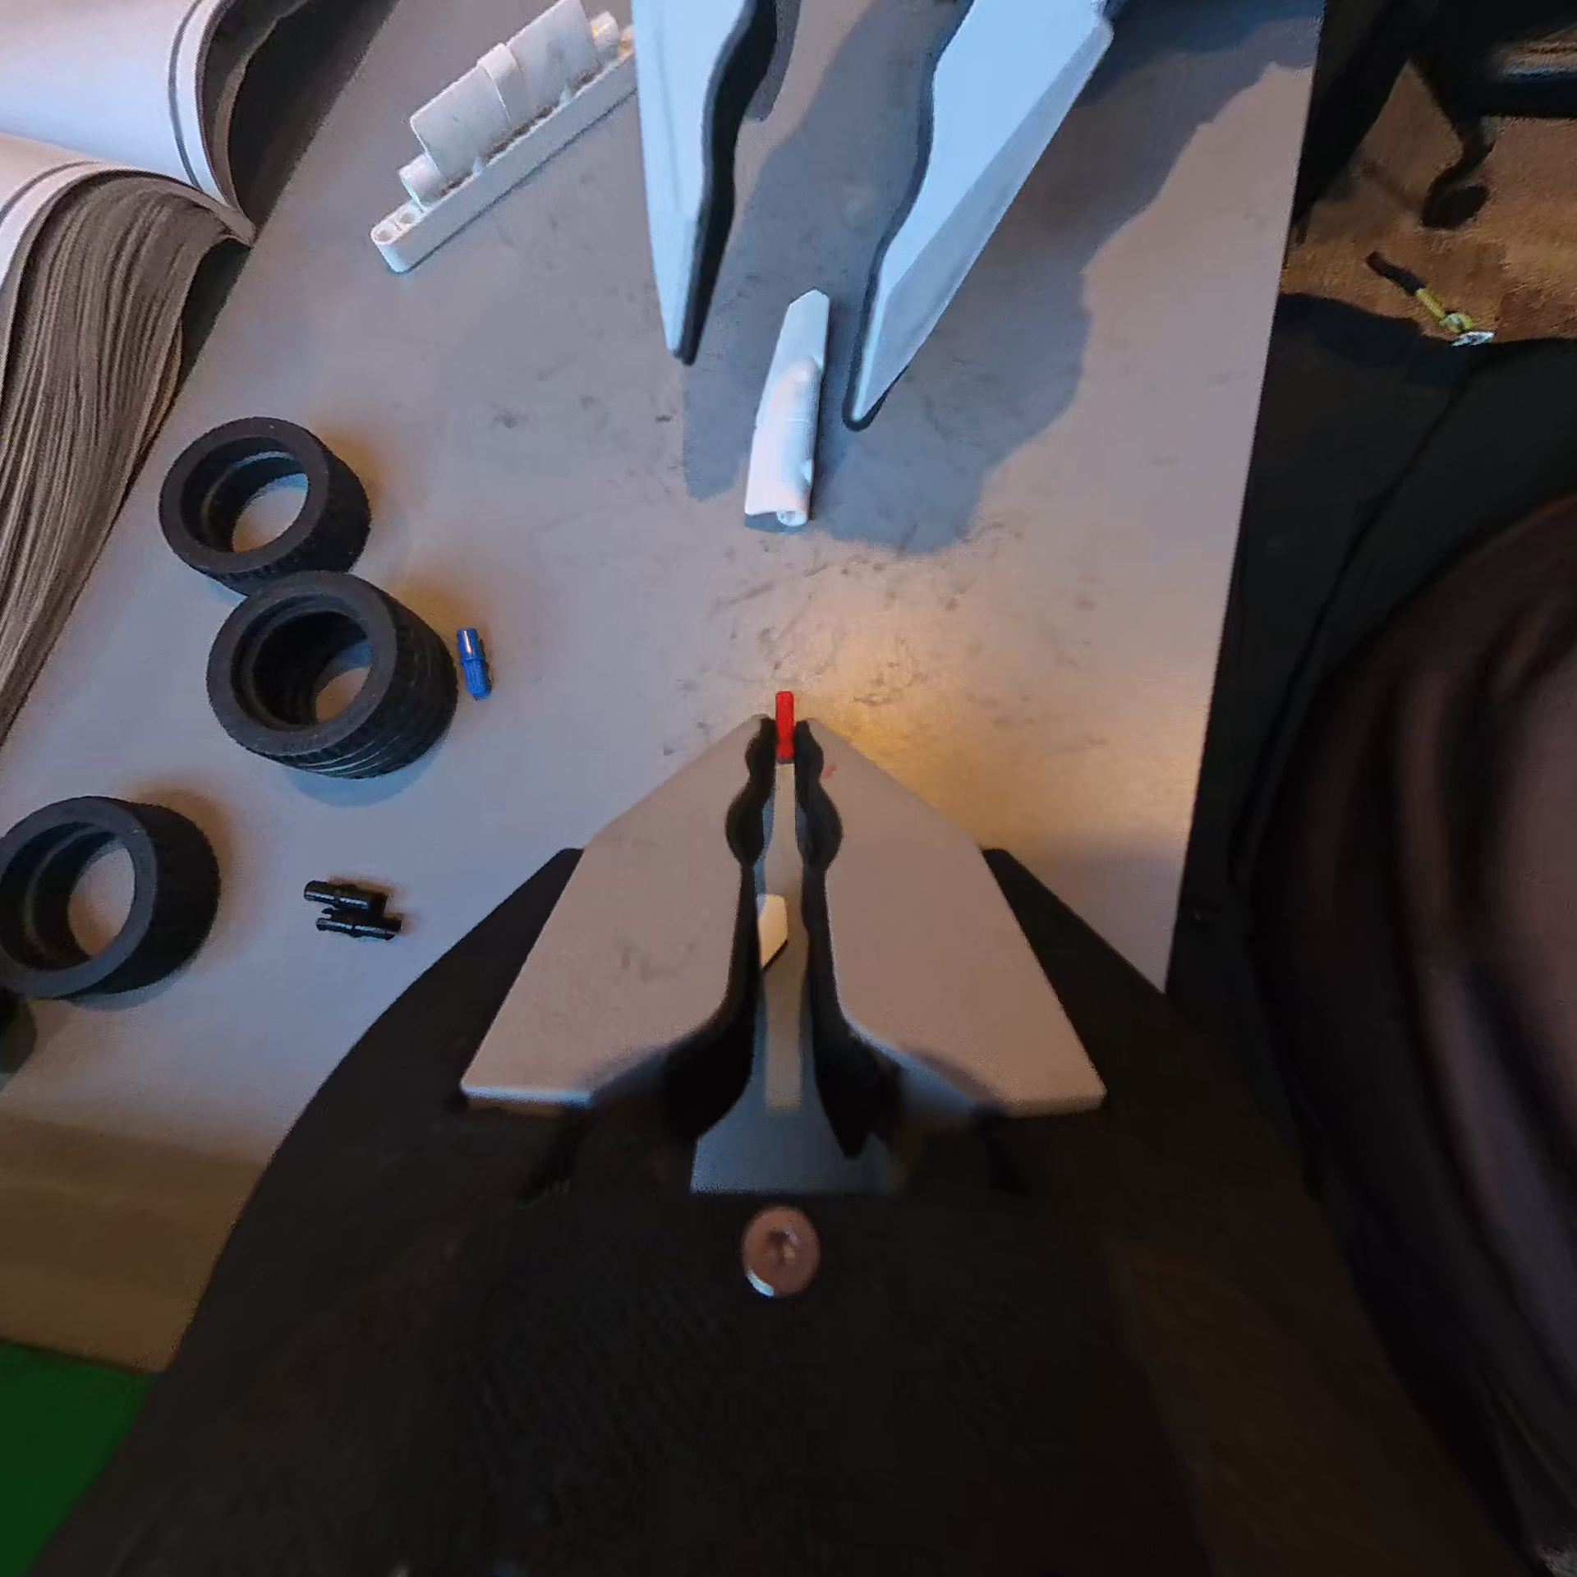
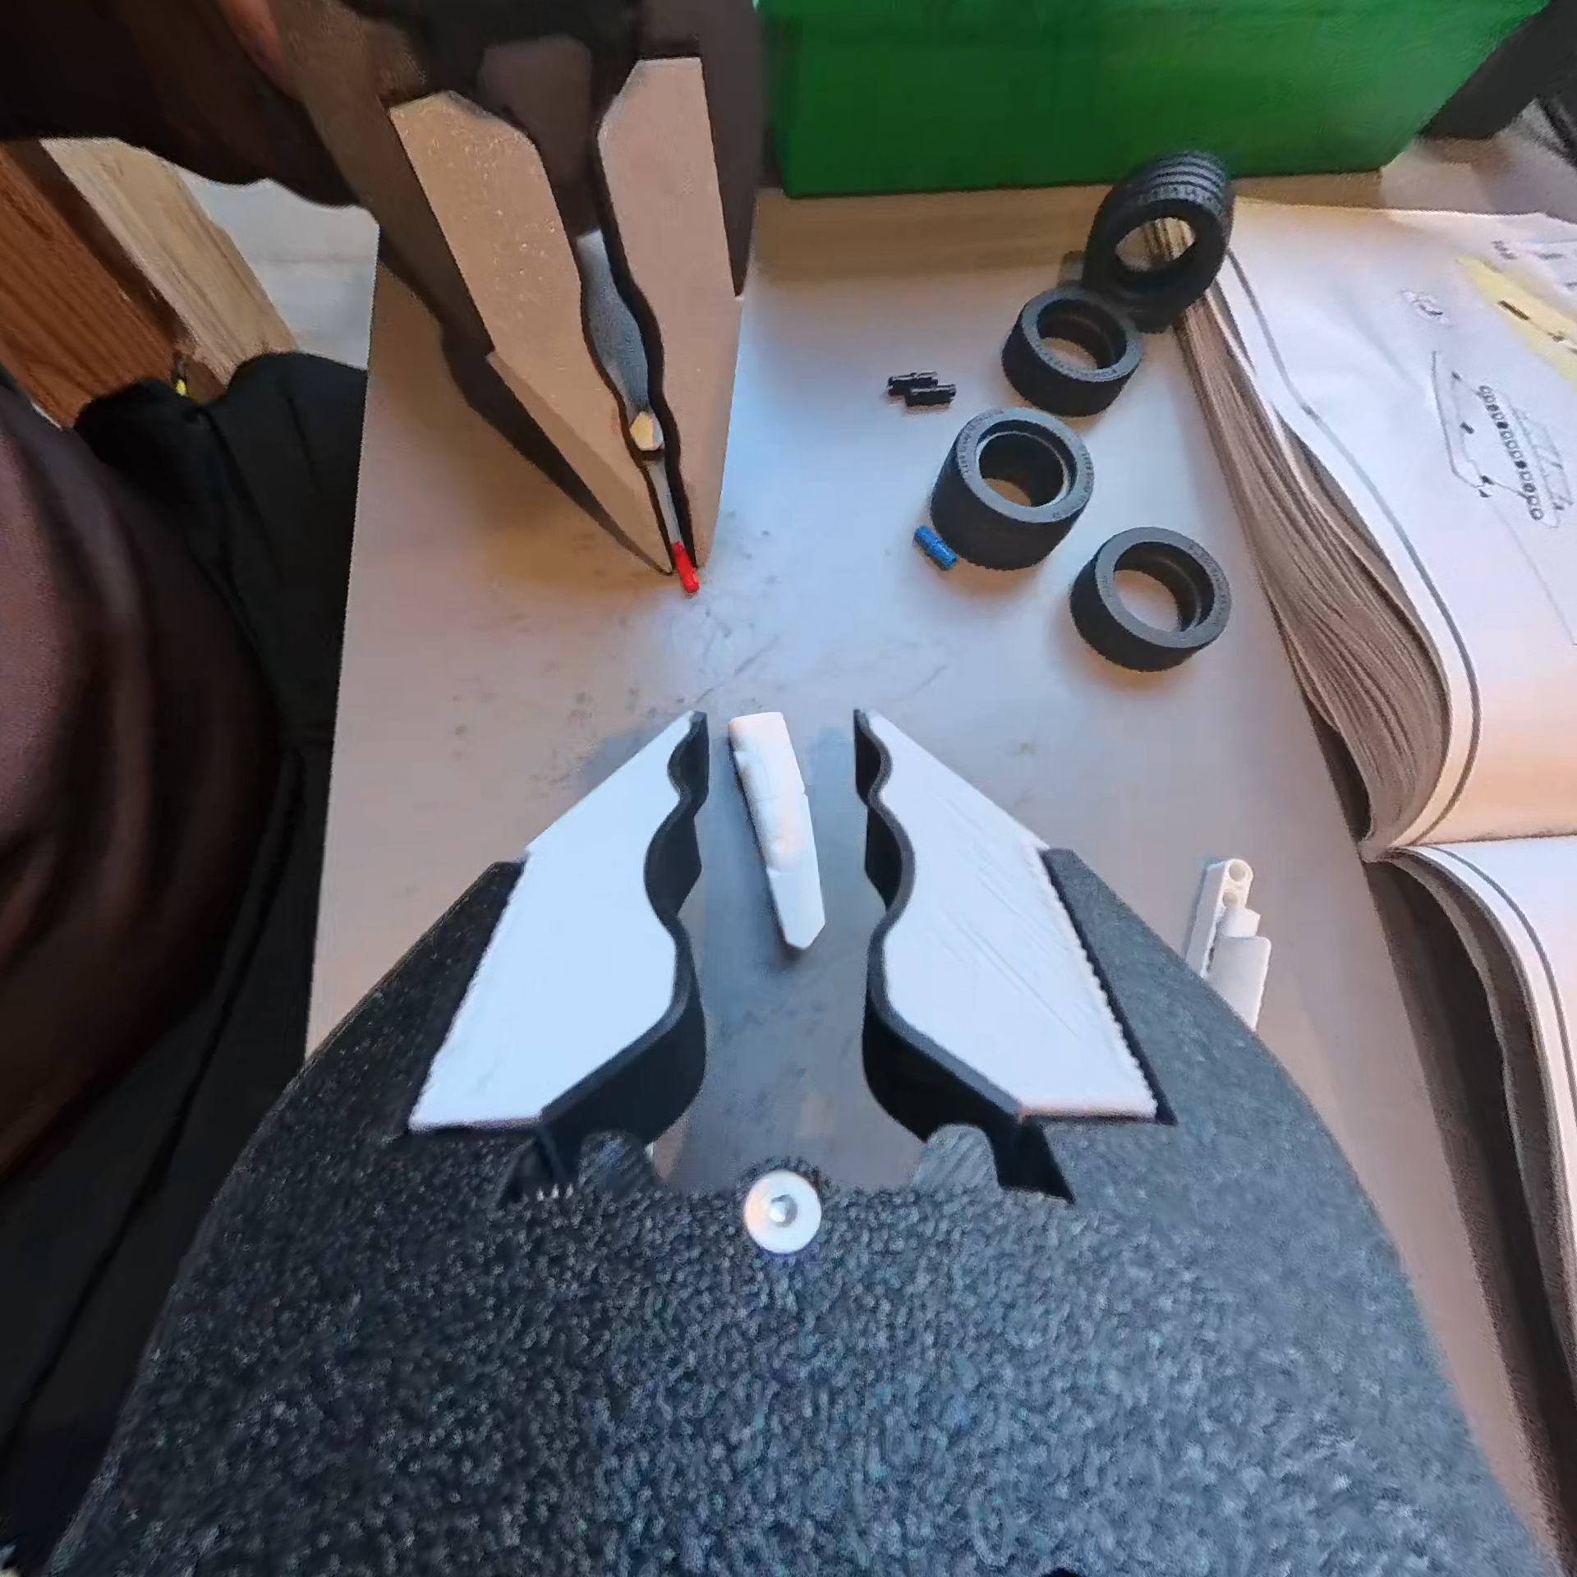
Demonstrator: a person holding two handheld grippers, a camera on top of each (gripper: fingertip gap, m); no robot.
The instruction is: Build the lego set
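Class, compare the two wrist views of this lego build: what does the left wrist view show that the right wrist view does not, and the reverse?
Only the left wrist view shows the long white beam assembly nearly whole and the dark floor past the table edge.

Only the right wrist view shows the instruction book's open page, a fourth tyre standing on edge and a person's dark sleeve.

Both show the left gripper shut on the red pin, the right gripper open around the white piece, the blue pin and the black pins.
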